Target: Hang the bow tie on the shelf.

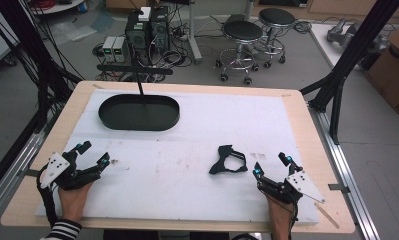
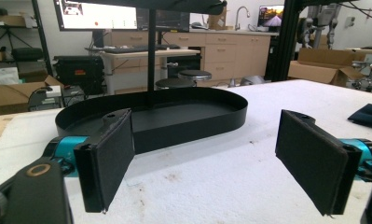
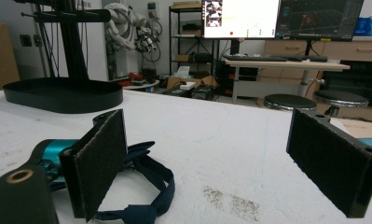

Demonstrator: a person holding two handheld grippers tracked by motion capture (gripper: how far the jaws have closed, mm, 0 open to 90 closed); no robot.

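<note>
- The worktop (image 1: 297, 115) is covered by a white sheet, and three things of interest are seen on it: a tray at the far left, a small dark strap item near the right front, and the two hand-held grippers at the near edge
- The black oval tray (image 1: 139, 112) is set toward the far left of the sheet; its long axis runs left to right, and nothing is seen inside it; a thin black post rises just behind it
- The left hand-held gripper (image 1: 89, 161) is rested at the near left, its jaws spread wide with nothing between them; in the left gripper view the tray (image 2: 174, 116) lies straight ahead and well apart
- The right hand-held gripper (image 1: 271, 165) is rested at the near right, its jaws likewise held apart and empty
- The dark navy strap loop (image 1: 228, 159) is found just to the left of the right hand-held gripper, near but not touching it as far as can be told; in the right gripper view it (image 3: 146, 186) lies partly behind the left jaw, outside the gap
- The right hand-held gripper is judged much the nearer; a short shift leftward would be needed for the loop to be brought between the jaws, and the tray lies far up-left from there
</note>
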